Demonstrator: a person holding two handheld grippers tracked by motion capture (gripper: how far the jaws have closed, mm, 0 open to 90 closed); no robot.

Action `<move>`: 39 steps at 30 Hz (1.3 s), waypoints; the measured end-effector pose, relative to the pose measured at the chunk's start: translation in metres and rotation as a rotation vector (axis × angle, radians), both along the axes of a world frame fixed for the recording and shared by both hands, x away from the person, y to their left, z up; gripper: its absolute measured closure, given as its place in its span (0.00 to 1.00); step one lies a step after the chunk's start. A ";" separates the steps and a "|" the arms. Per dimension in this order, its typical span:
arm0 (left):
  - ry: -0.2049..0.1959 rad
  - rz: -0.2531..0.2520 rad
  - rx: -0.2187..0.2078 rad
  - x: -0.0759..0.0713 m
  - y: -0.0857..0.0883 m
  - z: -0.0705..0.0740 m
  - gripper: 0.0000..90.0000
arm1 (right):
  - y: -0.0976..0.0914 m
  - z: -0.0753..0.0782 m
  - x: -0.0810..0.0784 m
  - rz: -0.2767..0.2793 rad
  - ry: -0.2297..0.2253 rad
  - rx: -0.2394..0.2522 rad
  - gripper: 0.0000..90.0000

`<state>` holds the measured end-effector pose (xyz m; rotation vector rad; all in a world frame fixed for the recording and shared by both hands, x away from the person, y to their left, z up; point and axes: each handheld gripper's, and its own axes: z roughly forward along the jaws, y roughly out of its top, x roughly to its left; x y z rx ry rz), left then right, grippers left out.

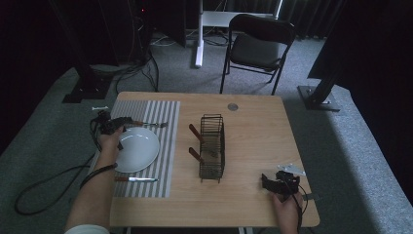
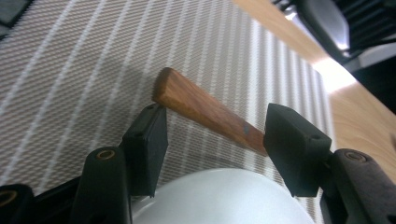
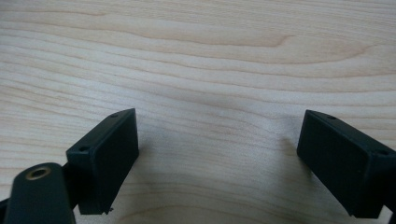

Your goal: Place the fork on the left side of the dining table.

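A fork with a brown wooden handle [image 2: 205, 109] lies on the striped placemat [image 2: 70, 70], just beyond the white plate [image 2: 219, 196]. My left gripper [image 2: 215, 135] stands open with that handle crossing the gap between its pads, and the pads do not clamp it. From above, the left gripper [image 1: 122, 122] sits at the plate's [image 1: 139, 151] far left rim, with the fork [image 1: 151, 125] pointing right. My right gripper [image 1: 272, 183] rests open near the table's front right corner. Nothing lies between its pads but bare wood [image 3: 196, 56].
A black wire rack [image 1: 213, 146] stands mid-table with two wooden-handled utensils [image 1: 196, 132] sticking out to its left. A knife [image 1: 136, 179] lies on the placemat [image 1: 168, 146] in front of the plate. A folding chair [image 1: 258, 44] stands beyond the table.
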<state>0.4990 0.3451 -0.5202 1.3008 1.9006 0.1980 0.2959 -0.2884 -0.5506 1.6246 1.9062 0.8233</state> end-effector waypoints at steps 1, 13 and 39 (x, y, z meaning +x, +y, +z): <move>0.021 0.009 0.030 0.000 0.000 0.000 0.45 | 0.000 0.000 0.000 0.000 0.000 0.000 0.14; 0.020 -0.064 0.220 -0.006 -0.013 0.014 0.43 | 0.000 0.000 0.000 0.000 0.000 0.000 0.14; -0.038 -0.194 0.326 -0.049 -0.036 0.042 0.09 | 0.000 0.000 0.000 0.000 0.000 0.000 0.14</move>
